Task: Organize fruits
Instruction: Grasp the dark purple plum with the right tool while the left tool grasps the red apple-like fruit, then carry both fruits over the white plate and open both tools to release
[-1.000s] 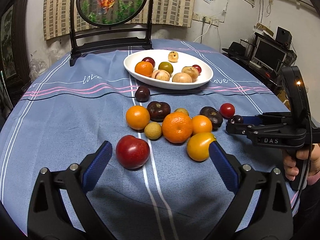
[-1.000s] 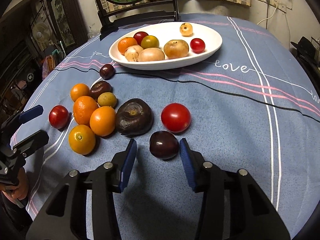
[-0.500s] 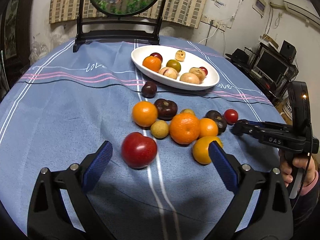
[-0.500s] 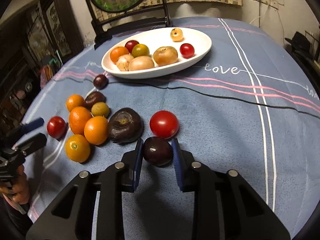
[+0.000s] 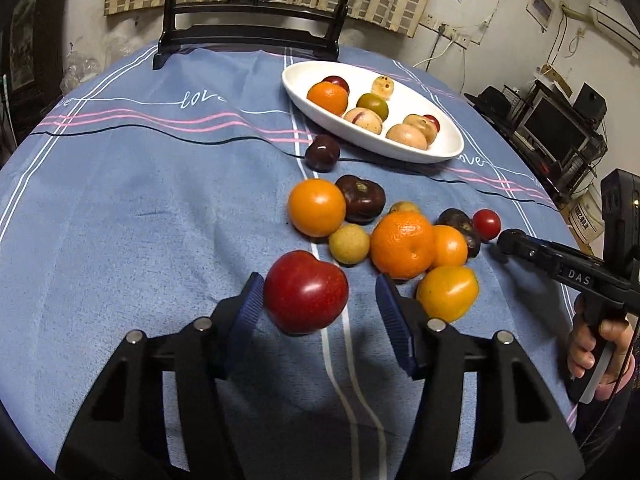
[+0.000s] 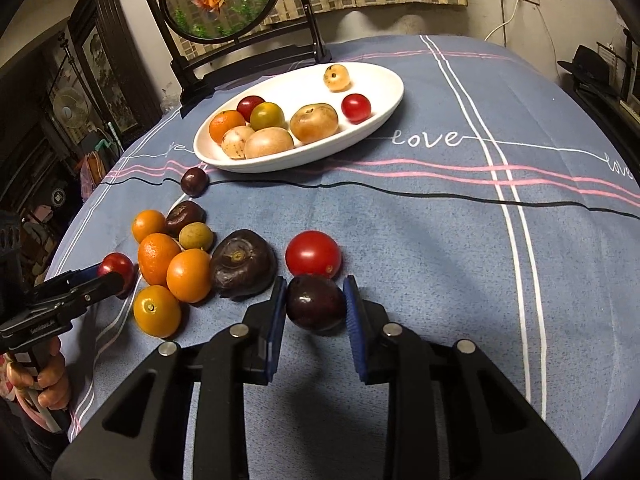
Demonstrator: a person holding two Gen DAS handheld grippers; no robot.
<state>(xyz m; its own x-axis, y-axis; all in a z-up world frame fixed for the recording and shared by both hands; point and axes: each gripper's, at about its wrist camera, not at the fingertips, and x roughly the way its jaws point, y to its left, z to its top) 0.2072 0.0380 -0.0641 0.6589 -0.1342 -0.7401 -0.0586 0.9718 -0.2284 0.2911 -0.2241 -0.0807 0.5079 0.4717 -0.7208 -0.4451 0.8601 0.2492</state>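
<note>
My left gripper (image 5: 320,300) is open around a large red fruit (image 5: 306,292) on the blue cloth; the left pad touches it, the right pad stands a little off. My right gripper (image 6: 316,304) is shut on a dark purple plum (image 6: 316,302), both pads against its sides. A white oval plate (image 6: 384,112) with several fruits sits at the back. Loose oranges (image 5: 402,238), a yellow fruit (image 5: 448,292), dark fruits (image 5: 360,198) and a red tomato (image 6: 313,253) lie between the grippers and the plate.
A black stand with a round fish picture (image 6: 220,0) is behind the plate. The right gripper shows in the left wrist view (image 5: 560,264), the left gripper in the right wrist view (image 6: 68,296). The table's right edge borders shelves with electronics (image 5: 560,132).
My left gripper moved forward and narrowed around the red fruit. My right gripper closed on the dark plum and now holds it.
</note>
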